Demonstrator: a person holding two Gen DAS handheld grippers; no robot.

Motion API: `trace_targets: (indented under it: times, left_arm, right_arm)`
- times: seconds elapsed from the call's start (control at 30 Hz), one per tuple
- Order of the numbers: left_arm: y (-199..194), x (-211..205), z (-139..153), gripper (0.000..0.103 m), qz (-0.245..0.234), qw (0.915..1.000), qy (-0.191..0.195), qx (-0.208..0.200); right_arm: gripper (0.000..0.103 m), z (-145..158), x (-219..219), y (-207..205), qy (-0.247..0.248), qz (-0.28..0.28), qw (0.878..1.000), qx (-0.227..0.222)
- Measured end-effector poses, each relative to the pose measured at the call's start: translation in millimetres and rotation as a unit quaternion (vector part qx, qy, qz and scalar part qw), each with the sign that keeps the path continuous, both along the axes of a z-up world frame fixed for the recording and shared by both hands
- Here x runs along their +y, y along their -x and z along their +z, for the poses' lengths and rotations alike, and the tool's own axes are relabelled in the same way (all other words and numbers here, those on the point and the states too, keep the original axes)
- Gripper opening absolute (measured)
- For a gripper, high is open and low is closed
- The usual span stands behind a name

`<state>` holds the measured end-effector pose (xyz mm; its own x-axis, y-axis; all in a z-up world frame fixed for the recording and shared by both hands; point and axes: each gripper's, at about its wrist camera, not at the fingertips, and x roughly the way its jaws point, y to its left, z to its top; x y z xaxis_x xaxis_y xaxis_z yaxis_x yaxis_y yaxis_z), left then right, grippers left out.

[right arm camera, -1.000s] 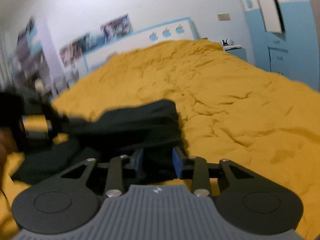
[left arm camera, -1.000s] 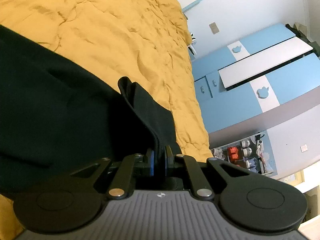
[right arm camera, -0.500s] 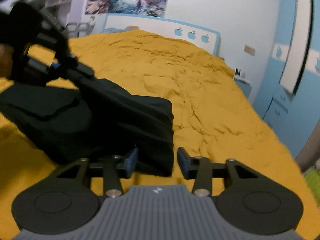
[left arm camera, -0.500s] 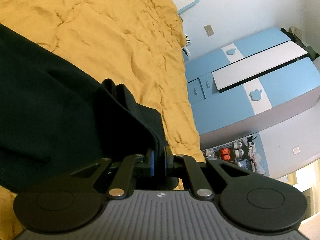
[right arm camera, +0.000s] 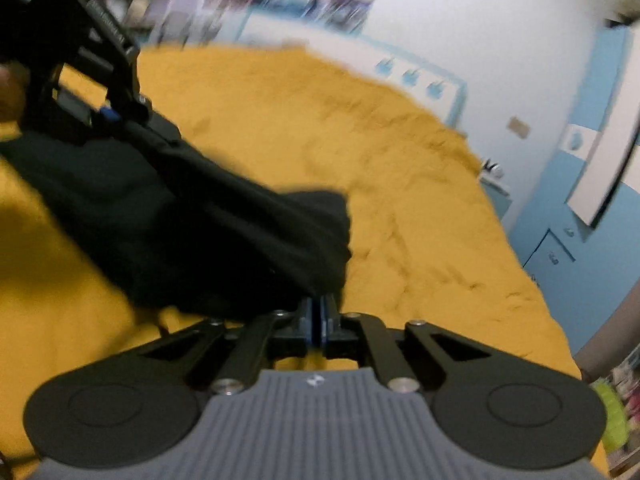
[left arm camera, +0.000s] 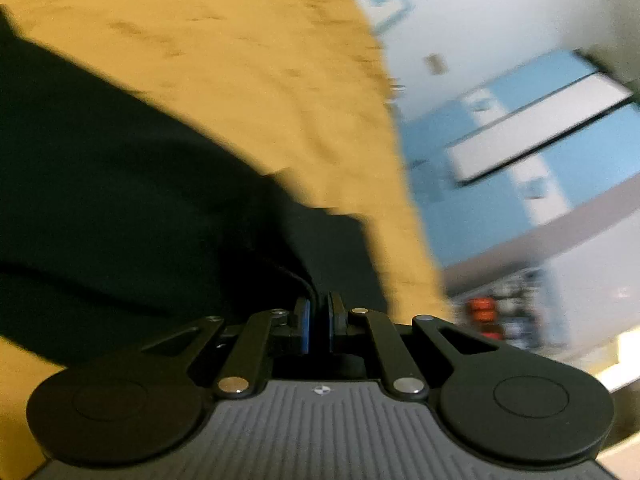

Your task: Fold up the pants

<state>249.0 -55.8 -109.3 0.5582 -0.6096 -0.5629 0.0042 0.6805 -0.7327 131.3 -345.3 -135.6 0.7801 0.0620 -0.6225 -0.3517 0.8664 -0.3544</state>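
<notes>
The black pants (right arm camera: 208, 240) lie partly lifted over the yellow bedspread (right arm camera: 360, 152). My right gripper (right arm camera: 319, 320) is shut on the pants' near corner. My left gripper (left arm camera: 318, 320) is shut on another edge of the pants (left arm camera: 120, 184); it also shows at the upper left of the right wrist view (right arm camera: 108, 114), holding the far end up. Both views are motion-blurred.
A blue and white wardrobe (left arm camera: 532, 152) stands to the right of the bed. A white headboard with blue apple shapes (right arm camera: 412, 76) and posters (right arm camera: 340, 8) are at the far wall. Shelves with small items (left arm camera: 492, 316) stand beyond the bed's edge.
My right gripper was open beside the pants' corner and has now shut on it. My left gripper has kept its hold and moved with the fabric.
</notes>
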Motion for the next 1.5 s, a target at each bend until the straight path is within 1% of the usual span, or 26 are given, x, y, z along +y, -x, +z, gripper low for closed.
trace_targets:
  times: [0.03, 0.1, 0.23, 0.3, 0.33, 0.4, 0.43, 0.47, 0.5, 0.53, 0.57, 0.6, 0.67, 0.7, 0.73, 0.77, 0.8, 0.83, 0.93, 1.03, 1.13, 1.2, 1.3, 1.37, 1.43, 1.5]
  left_arm:
    - [-0.9, 5.3, -8.5, 0.009, 0.004, 0.9999, -0.002, 0.013]
    - [-0.5, 14.6, -19.5, 0.009, 0.003, 0.9993, 0.016, 0.035]
    - [0.5, 15.6, -15.2, 0.009, -0.007, 0.9997, 0.003, 0.021]
    - [-0.9, 16.0, -9.0, 0.007, -0.008, 0.9998, 0.013, 0.014]
    - [1.8, 17.4, -3.0, 0.006, -0.01, 0.9997, 0.023, -0.002]
    - [10.7, 19.2, 15.3, 0.004, -0.015, 0.9977, 0.035, -0.055]
    - [14.3, 19.9, 24.1, 0.0, -0.015, 0.9966, 0.024, -0.078]
    - [15.5, 20.8, 26.7, 0.0, -0.01, 0.9965, 0.008, -0.083]
    - [13.5, 22.0, 24.4, 0.0, -0.007, 0.9974, -0.006, -0.072]
    - [8.3, 23.1, 15.8, 0.0, -0.009, 0.9989, -0.014, -0.045]
    - [4.5, 25.5, 4.0, 0.0, -0.009, 0.9997, -0.013, -0.017]
    - [3.5, 27.6, -4.6, 0.0, -0.011, 0.9999, -0.006, 0.0]
    - [5.6, 29.6, -15.2, 0.002, -0.022, 0.9995, 0.015, 0.016]
    - [7.9, 29.2, -16.6, 0.008, -0.022, 0.9994, 0.021, 0.017]
    - [10.0, 28.0, -16.4, 0.025, -0.022, 0.9993, 0.025, 0.017]
    - [11.9, 27.0, -16.2, 0.034, -0.024, 0.9992, 0.027, 0.018]
    - [12.9, 26.6, -16.4, 0.046, -0.024, 0.999, 0.032, 0.02]
    - [13.0, 26.1, -16.6, 0.05, -0.023, 0.9985, 0.043, 0.023]
    - [11.7, 24.6, -23.6, 0.052, -0.022, 0.9945, 0.09, 0.049]
    - [13.7, 25.7, -31.4, 0.058, -0.005, 0.9908, 0.116, 0.07]
    - [13.9, 18.1, -43.2, 0.058, 0.003, 0.9816, 0.155, 0.111]
    - [15.5, 14.3, -42.8, 0.058, 0.011, 0.981, 0.154, 0.118]
    - [19.1, 10.1, -35.9, 0.058, 0.025, 0.9811, 0.154, 0.115]
    - [17.5, 4.9, -33.2, 0.059, 0.032, 0.9837, 0.141, 0.107]
    - [10.6, 0.4, -37.9, 0.059, 0.039, 0.9837, 0.134, 0.113]
    - [3.0, -5.2, -47.9, 0.056, 0.046, 0.9806, 0.14, 0.129]
  right_arm:
    - [0.004, -1.3, 2.4, 0.3, 0.008, 0.013, 1.0, 0.009]
    - [0.005, 4.3, 1.9, 1.6, -0.001, 0.028, 0.999, 0.023]
    - [0.011, 29.1, -8.4, 0.5, -0.071, 0.014, 0.997, 0.009]
    - [0.012, 40.0, -7.8, -0.2, -0.094, 0.007, 0.996, -0.002]
    - [0.012, 43.7, -5.0, -0.1, -0.097, 0.004, 0.995, -0.007]
    - [0.015, 48.9, 0.9, -0.5, -0.099, 0.001, 0.995, -0.016]
    - [0.016, 49.4, 2.8, 0.8, -0.101, 0.001, 0.995, -0.019]
    - [0.016, 48.6, 4.1, 1.2, -0.102, 0.0, 0.995, -0.02]
    - [0.016, 47.1, 5.3, 1.5, -0.104, -0.003, 0.994, -0.019]
    - [0.016, 45.7, 6.5, 0.5, -0.108, -0.007, 0.994, -0.016]
    - [0.016, 44.7, 7.1, -2.5, -0.112, -0.008, 0.994, -0.014]
    - [0.016, 44.1, 9.1, -3.5, -0.113, -0.005, 0.993, -0.013]
    - [0.018, 44.8, 13.2, -2.6, -0.111, 0.003, 0.994, -0.017]
    - [0.02, 45.5, 14.2, -2.7, -0.111, 0.006, 0.994, -0.017]
    - [0.02, 45.3, 14.4, -3.4, -0.112, 0.008, 0.994, -0.016]
    - [0.02, 44.8, 15.0, -3.3, -0.111, 0.007, 0.994, -0.015]
    - [0.02, 44.3, 15.2, -3.4, -0.111, 0.007, 0.994, -0.015]
    - [0.02, 44.1, 14.2, -4.0, -0.111, 0.006, 0.994, -0.014]
    - [0.02, 42.7, 13.6, -2.1, -0.115, 0.002, 0.993, -0.013]
    - [0.02, 40.8, 10.7, -3.6, -0.116, 0.002, 0.993, -0.01]
    - [0.02, 38.9, 9.7, -6.9, -0.118, 0.002, 0.993, -0.007]
    - [0.02, 38.5, 10.9, -5.5, -0.118, 0.002, 0.993, -0.006]
    - [0.02, 40.8, 9.3, -5.3, -0.121, 0.004, 0.993, -0.007]
    - [0.021, 39.4, 8.4, -6.3, -0.123, 0.003, 0.992, -0.006]
    - [0.021, 38.1, 8.5, -6.7, -0.125, 0.002, 0.992, -0.007]
    - [0.021, 38.6, 9.4, -5.6, -0.126, 0.004, 0.992, -0.007]
